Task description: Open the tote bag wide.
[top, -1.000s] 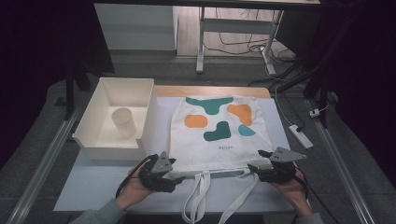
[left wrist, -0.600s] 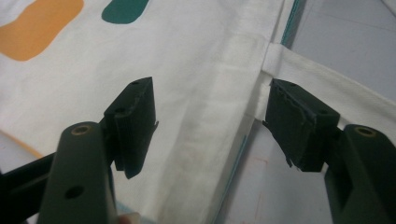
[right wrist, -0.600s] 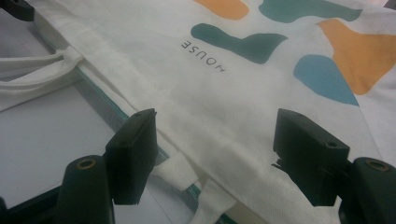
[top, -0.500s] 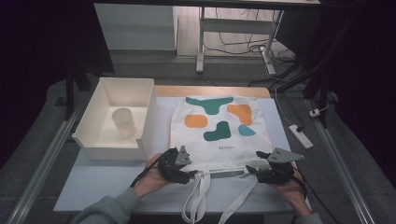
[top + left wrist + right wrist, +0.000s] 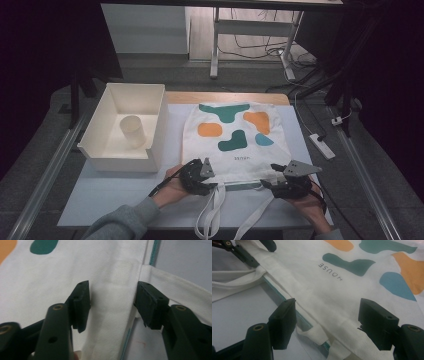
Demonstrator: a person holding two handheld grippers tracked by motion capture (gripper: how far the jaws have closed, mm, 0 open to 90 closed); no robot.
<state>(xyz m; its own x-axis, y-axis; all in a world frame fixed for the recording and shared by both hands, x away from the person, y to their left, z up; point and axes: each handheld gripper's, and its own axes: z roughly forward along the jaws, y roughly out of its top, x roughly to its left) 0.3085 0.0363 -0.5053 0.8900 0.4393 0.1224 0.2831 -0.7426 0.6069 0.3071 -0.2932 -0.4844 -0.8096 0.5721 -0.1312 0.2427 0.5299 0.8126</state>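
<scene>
A white tote bag (image 5: 235,135) printed with green, orange and blue blobs lies flat on the table, its mouth and straps (image 5: 212,215) toward the person. My left gripper (image 5: 207,181) is at the near left corner of the bag's mouth. It stands open, and its jaws straddle the hem (image 5: 112,293) where a strap is sewn on. My right gripper (image 5: 274,180) is at the near right corner, also open. Its jaws spread over the teal-lined mouth edge (image 5: 327,308) without touching it. The cloth between both pairs of jaws lies slack.
A white open box (image 5: 100,150) with a pale cup (image 5: 132,131) inside stands left of the bag. A power strip (image 5: 321,145) lies past the table's right edge. The straps trail over the front edge between the forearms.
My left gripper has moved right and forward from the bare table onto the bag's near left mouth corner. The right gripper has stayed about where it was.
</scene>
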